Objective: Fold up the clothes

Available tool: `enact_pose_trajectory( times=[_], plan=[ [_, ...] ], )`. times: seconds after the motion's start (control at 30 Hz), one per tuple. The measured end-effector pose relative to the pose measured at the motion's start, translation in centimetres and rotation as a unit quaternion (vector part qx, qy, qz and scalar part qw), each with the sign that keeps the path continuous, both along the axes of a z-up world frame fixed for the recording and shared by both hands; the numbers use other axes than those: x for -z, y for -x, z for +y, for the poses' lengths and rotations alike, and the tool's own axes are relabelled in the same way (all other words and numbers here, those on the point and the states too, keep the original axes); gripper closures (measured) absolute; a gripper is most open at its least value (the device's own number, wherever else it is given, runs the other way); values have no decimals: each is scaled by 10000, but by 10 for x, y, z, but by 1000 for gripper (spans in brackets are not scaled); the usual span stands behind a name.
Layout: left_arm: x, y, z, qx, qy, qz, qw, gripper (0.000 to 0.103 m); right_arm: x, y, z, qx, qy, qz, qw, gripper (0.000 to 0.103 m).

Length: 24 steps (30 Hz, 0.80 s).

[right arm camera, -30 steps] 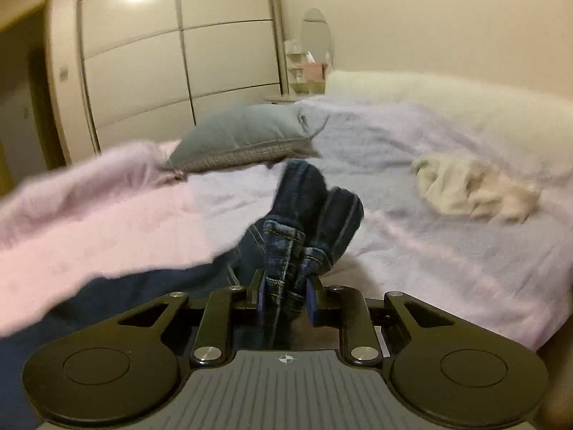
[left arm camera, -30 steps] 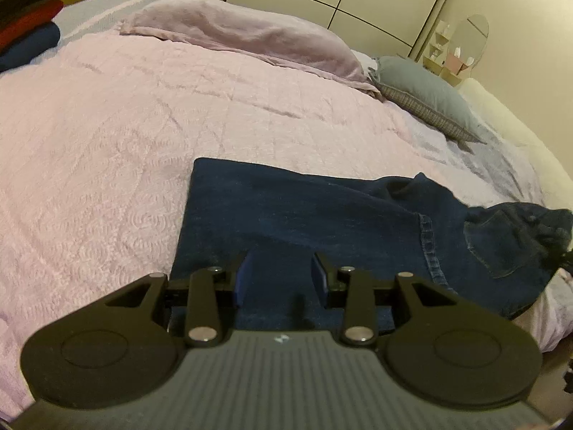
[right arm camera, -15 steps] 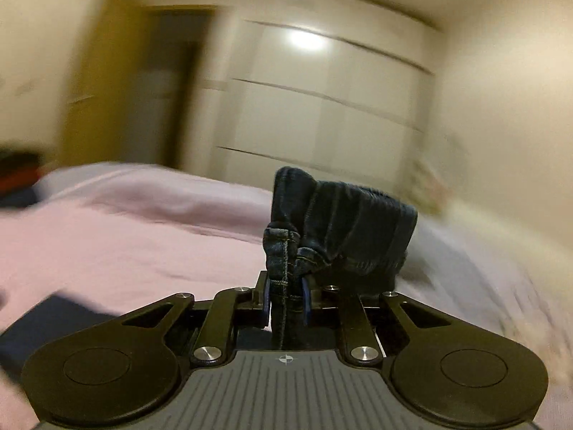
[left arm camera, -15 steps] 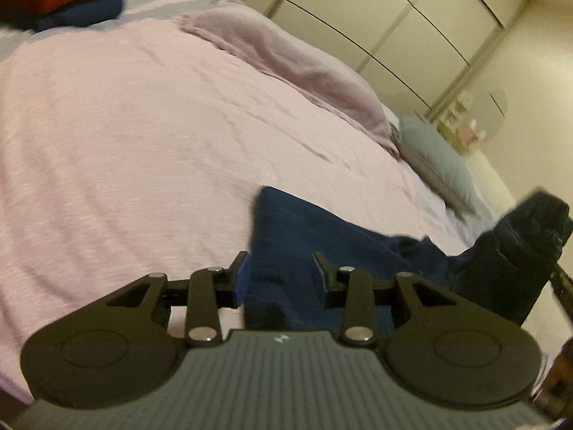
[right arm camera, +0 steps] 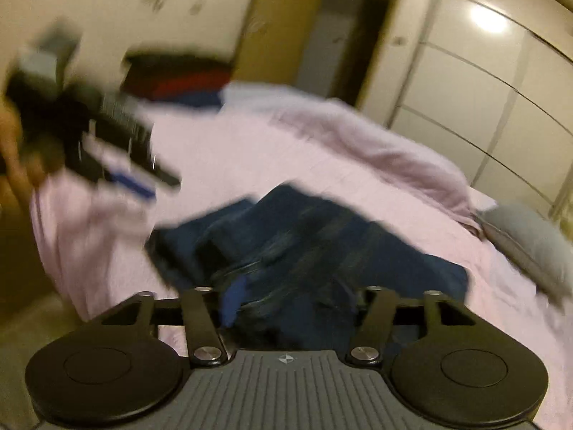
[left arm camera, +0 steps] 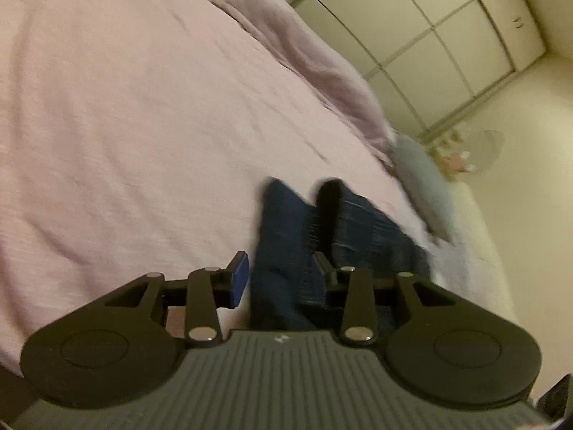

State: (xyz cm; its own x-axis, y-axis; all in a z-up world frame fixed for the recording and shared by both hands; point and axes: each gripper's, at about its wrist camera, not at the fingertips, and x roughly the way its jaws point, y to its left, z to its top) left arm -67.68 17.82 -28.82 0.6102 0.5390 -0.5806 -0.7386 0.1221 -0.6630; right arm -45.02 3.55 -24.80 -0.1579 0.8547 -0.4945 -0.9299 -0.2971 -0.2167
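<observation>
Dark blue jeans (right arm camera: 304,229) lie folded over on the pink bed cover (right arm camera: 250,150). My right gripper (right arm camera: 293,297) hovers just over their near edge with its fingers wide apart and nothing pinched. In the left wrist view the jeans (left arm camera: 286,222) run forward between the spread fingers of my left gripper (left arm camera: 279,272), which is open and low over the cover (left arm camera: 125,107). The right wrist view also catches the left gripper (right arm camera: 143,179), blurred, at the far left beyond the jeans, held by a hand (right arm camera: 14,165).
A grey pillow (left arm camera: 426,186) and a lilac blanket roll (left arm camera: 304,53) lie at the head of the bed. Stacked dark, red and blue clothes (right arm camera: 179,86) sit at the far corner. White wardrobe doors (right arm camera: 501,89) stand behind the bed.
My right gripper swung the gripped end of the jeans across over the rest, then opened and let go. The left gripper stayed open and shifted along the jeans' edge.
</observation>
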Motion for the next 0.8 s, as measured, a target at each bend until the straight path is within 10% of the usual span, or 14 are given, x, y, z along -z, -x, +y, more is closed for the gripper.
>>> enact_pose_trajectory(
  times=[0.1,0.2,0.27,0.37,0.6,0.8],
  plan=[
    [5,-17,13,304,153,-158,9993,62,-14,-51,-12,965,14,735,9926,39],
    [10,-33,26,608,306,-315,9972,59,-8,-111,-14,2308,432,1860,9541,39],
    [13,-42,32,765,380,-392,9956,58,9,-146,-19,2870,644,3175,9015,39],
    [17,-46,34,843,391,-407,9948,51,40,-191,-23,3571,923,4914,7890,39],
    [24,-55,36,1025,343,-375,9934,51,69,-207,-19,4085,1163,5850,6909,45],
    [26,-50,40,984,593,-335,9928,55,76,-205,-18,4156,1204,5831,6876,47]
  ],
)
